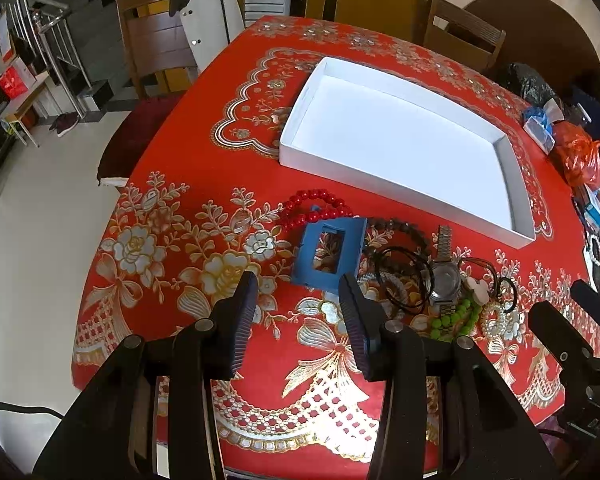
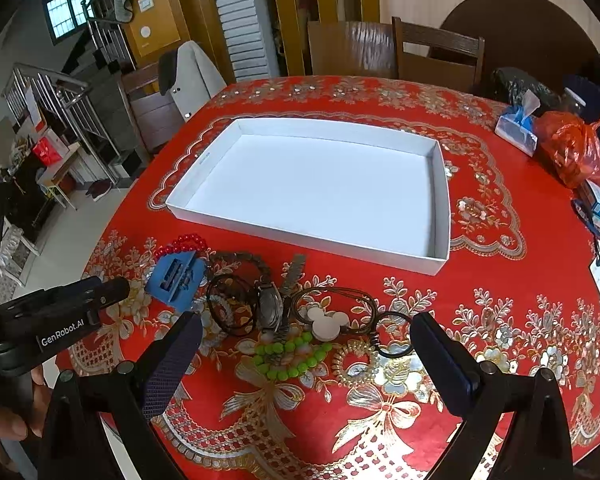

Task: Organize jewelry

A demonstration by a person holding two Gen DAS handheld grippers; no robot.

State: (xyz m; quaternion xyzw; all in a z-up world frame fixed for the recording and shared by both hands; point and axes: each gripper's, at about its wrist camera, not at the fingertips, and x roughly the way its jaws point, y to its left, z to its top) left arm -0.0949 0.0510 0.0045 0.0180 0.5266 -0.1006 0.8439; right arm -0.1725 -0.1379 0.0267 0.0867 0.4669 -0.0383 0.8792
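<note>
On the bench my white tray (image 2: pixel 236 127) holds nothing, jewelry pile (image 2: pixel 276 312) sits just in front of it, both my jaws spread, gripping nothing.

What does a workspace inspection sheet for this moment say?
Surface: red floral tablecloth on a table.
Job's things: empty white tray; in front, red bead bracelet, blue holder, wristwatch, green bead bracelet, mouse-shaped pendant, black cords.
Clutter: orange bag, tissue pack at the right edge.
Grippers: left gripper and right gripper open, empty.
Cables: nothing seen.
Surroundings: chairs, staircase.
</note>
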